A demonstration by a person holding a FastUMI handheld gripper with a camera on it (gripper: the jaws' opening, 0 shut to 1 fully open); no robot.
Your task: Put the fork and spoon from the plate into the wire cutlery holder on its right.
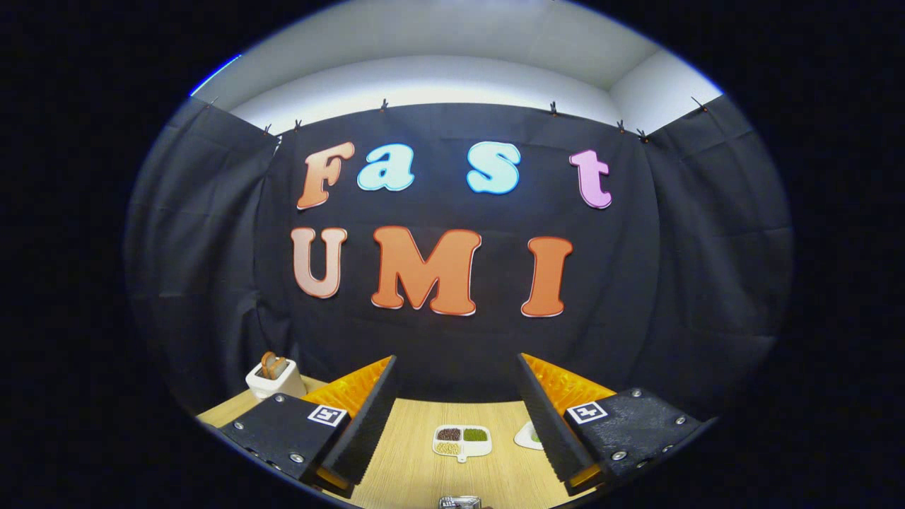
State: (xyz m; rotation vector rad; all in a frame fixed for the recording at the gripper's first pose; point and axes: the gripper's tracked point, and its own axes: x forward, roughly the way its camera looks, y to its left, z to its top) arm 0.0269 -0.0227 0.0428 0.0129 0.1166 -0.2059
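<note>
The wooden table runs ahead of you, and the divided dish in its middle is your landmark. The gripper is held high and level, looking more at the wall than at the tabletop. Its fingers are spread wide to either side of the dish, holding and touching nothing.

A white toaster stands well to the left of the dish and further back. Just right of the dish, a white plate peeks out from behind the right finger. You cannot make out the fork or spoon from here. Nearer to you than the dish, a small metallic thing shows at the table's near edge; whether it is the wire cutlery holder cannot be told.

Judging from this, tip the gripper downward so the plate and holder come fully into sight. Once you can see how the cutlery lies, line the fingers across a handle rather than along it.
</note>
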